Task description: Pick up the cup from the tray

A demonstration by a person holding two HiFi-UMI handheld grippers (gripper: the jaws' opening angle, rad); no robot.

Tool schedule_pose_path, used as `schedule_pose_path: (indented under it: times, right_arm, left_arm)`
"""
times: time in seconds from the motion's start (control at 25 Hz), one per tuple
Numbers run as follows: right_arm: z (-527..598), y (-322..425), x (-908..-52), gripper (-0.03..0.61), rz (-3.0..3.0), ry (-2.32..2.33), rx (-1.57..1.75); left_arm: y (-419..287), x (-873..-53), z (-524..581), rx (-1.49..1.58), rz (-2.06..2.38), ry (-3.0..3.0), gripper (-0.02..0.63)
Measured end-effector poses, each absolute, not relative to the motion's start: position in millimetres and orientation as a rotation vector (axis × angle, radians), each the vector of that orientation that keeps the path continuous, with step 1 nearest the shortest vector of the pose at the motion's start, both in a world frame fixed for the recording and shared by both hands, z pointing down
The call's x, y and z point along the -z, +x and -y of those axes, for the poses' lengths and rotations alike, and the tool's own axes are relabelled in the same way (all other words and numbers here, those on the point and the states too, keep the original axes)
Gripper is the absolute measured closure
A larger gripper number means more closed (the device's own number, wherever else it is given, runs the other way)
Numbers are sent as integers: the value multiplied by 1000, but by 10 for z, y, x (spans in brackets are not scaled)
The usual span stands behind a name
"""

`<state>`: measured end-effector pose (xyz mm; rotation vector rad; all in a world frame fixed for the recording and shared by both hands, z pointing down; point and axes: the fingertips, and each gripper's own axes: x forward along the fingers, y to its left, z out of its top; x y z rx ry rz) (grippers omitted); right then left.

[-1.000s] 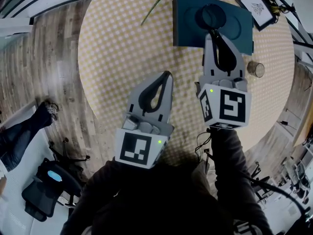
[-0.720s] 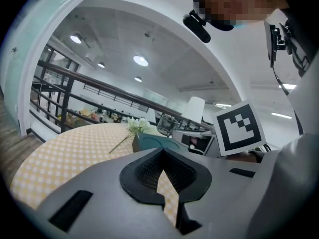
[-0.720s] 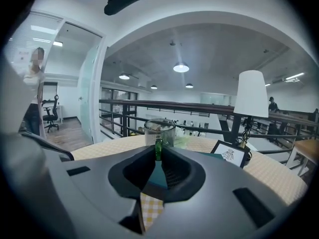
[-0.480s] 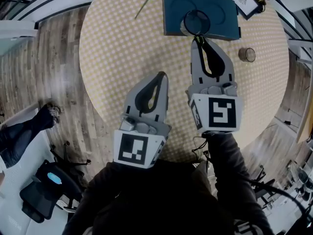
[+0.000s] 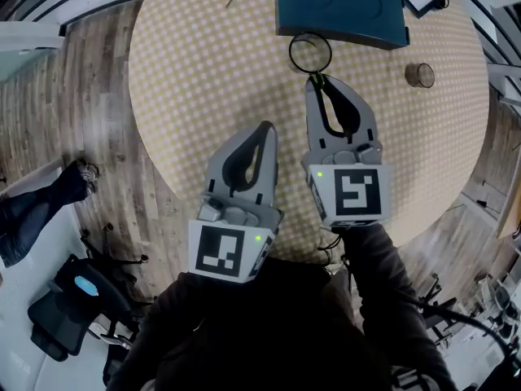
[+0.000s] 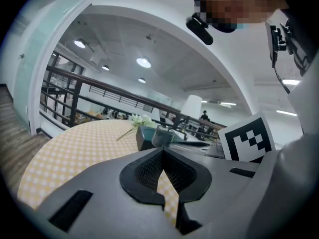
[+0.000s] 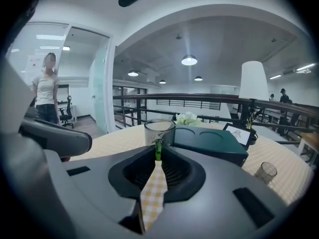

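My left gripper is closed and empty, idle over the tabletop. My right gripper pinches the cup wall at its tips. The cup is clear of the tray, just beside its near edge. Pickup looks essentially done.

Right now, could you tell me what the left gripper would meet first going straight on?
Most likely the glass cup, which the right gripper holds by its green handle: it sits dead ahead of the left gripper's shut tips, before the dark blue tray. Depth is unclear.
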<state>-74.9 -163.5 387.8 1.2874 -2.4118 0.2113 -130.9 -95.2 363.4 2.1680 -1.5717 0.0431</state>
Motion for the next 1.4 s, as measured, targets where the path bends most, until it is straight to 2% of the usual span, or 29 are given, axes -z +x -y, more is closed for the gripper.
schedule_pose_path:
  times: [0.6,1.12,1.24,1.4]
  right_arm:
    - [1555,-1056,-4503,540,2342,1155,-297]
    - [1475,-986,-4743,538,2283,1120,-309]
    - [1449,-1065,-4761,464,2275,1096,-331]
    - [1306,-1016,-4661,463,2276,1117,-332]
  left_arm:
    - [-1596,-3917,1025,-102,1542,2123,609]
    - [-1460,-3919,1002,-143,1536,2164,609]
    - [-1545,-3817,976,-154,1554,2190,609]
    - [-1565,-3644,883,-153,1587,2226,609]
